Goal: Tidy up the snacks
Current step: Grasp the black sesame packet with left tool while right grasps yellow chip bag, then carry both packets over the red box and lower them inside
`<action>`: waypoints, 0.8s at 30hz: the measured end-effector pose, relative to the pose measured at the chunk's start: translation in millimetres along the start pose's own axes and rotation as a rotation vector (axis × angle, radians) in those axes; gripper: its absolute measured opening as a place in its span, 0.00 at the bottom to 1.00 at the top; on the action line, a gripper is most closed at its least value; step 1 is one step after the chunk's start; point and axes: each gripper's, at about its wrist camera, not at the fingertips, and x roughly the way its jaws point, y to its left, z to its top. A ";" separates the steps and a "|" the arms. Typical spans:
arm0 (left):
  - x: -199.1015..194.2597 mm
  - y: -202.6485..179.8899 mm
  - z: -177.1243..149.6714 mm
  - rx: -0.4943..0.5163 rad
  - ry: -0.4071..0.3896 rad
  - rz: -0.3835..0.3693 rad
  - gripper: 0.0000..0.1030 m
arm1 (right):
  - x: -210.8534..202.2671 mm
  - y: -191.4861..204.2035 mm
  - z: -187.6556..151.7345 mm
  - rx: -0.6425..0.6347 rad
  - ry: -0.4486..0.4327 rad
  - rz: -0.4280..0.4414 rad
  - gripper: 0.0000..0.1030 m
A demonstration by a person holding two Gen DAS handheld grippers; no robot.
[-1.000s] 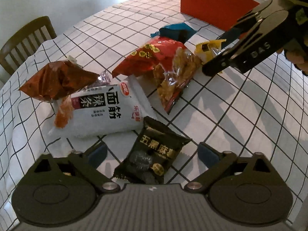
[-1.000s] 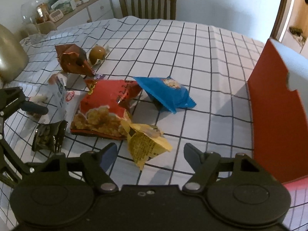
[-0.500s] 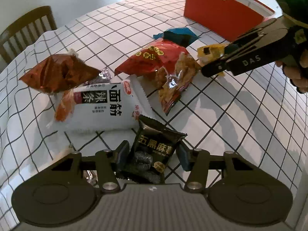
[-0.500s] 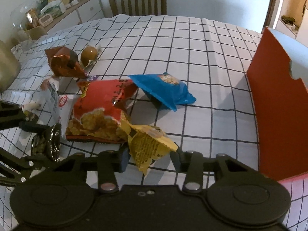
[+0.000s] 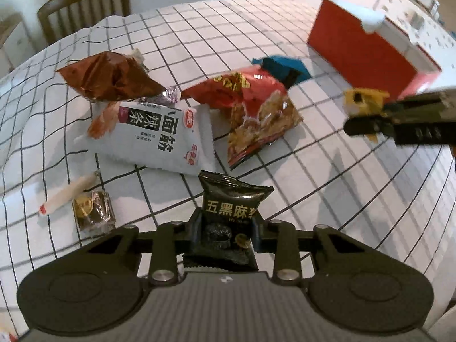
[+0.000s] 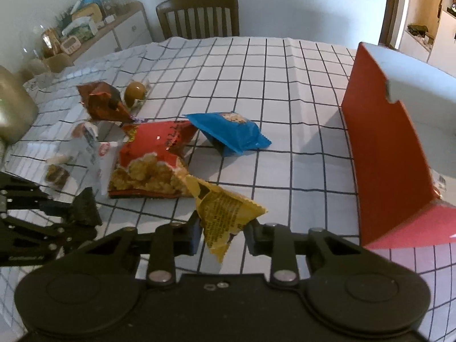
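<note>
My left gripper point(image 5: 228, 232) is shut on a black snack packet point(image 5: 229, 213) and holds it above the checked tablecloth. My right gripper point(image 6: 222, 232) is shut on a yellow snack packet point(image 6: 225, 208), also lifted; this packet shows in the left wrist view point(image 5: 363, 101) at the right. On the table lie a red chip bag point(image 6: 154, 156), a blue packet point(image 6: 230, 132), a white noodle-snack bag point(image 5: 159, 139) and a brown foil bag point(image 5: 109, 77). A red box point(image 6: 382, 156) stands at the right.
A small wrapped sweet point(image 5: 92, 209) and a white stick snack point(image 5: 68, 196) lie near the left gripper. A round brown snack point(image 6: 136, 91) lies behind the brown bag. A wooden chair point(image 6: 198, 15) stands at the far table edge. A sideboard with jars point(image 6: 85, 31) is at far left.
Both grippers closed from open onto their packets, the left on the black one and the right on the yellow one, and lifted them off the table.
</note>
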 end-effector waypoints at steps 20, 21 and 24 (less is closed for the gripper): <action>-85.5 -101.1 34.7 -0.187 -0.173 0.038 0.31 | -107.6 -35.7 -10.4 -0.064 -0.087 0.090 0.28; -87.4 -107.4 37.4 -0.195 -0.178 0.036 0.31 | -113.1 -40.2 -10.4 -0.066 -0.092 0.094 0.28; -92.2 -131.7 45.7 -0.194 -0.191 0.034 0.31 | -127.3 -52.5 -8.8 -0.082 -0.104 0.102 0.28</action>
